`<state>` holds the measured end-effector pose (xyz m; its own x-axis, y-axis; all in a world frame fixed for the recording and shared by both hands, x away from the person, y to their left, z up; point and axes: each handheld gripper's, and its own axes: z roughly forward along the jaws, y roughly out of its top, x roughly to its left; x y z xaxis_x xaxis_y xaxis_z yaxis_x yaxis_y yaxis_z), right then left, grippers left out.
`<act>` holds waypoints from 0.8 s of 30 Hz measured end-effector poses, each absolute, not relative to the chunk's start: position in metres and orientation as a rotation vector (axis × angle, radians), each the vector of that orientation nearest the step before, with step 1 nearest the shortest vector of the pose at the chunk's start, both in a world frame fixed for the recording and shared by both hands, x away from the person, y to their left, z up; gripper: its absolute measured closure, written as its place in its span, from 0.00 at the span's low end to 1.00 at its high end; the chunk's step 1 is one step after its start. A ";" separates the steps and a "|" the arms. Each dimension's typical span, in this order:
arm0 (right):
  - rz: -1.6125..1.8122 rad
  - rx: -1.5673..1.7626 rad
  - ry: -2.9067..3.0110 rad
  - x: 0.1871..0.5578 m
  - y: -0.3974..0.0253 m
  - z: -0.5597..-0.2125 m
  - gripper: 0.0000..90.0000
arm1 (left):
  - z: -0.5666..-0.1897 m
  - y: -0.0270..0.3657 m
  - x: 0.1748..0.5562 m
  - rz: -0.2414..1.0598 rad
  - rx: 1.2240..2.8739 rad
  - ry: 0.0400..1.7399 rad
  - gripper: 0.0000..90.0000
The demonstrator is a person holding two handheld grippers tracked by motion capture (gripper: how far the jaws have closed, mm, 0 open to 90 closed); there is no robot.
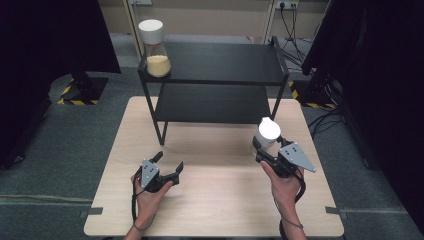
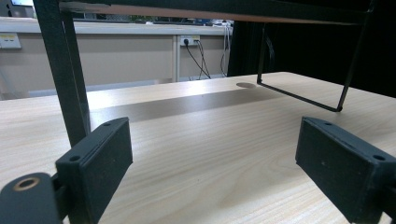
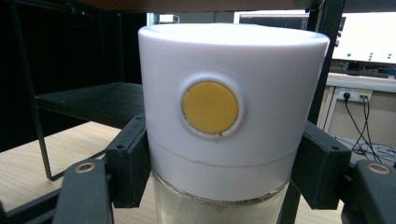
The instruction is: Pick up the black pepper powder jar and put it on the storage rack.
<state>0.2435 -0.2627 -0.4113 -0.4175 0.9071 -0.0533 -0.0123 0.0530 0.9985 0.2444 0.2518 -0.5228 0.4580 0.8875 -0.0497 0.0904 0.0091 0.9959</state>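
White-capped jar (image 3: 219, 121) sits clamped between the right gripper (image 1: 268, 149) jaws, with the black shelf rack (image 1: 215, 102) just ahead. Bare table (image 1: 220, 200) lies around the left gripper (image 1: 169, 162), spread wide and empty, rack leg (image 2: 65, 70) close ahead.

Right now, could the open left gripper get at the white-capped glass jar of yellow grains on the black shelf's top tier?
Probably yes: the left gripper holds nothing, its jaws apart, and that jar stands at the black shelf's open front-left corner, with bare table between.
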 end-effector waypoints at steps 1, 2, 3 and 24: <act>1.476 0.930 1.541 0.244 -0.262 -0.411 0.34 | -0.523 0.252 0.244 0.787 1.438 0.921 0.11; 1.476 0.928 1.539 0.244 -0.262 -0.409 0.34 | -0.523 0.252 0.244 0.788 1.437 0.921 0.11; 1.476 0.928 1.539 0.244 -0.262 -0.409 0.34 | -0.523 0.252 0.244 0.788 1.437 0.921 0.11; 1.497 0.890 1.509 0.250 -0.257 -0.387 0.34 | -0.523 0.252 0.244 0.789 1.439 0.920 0.11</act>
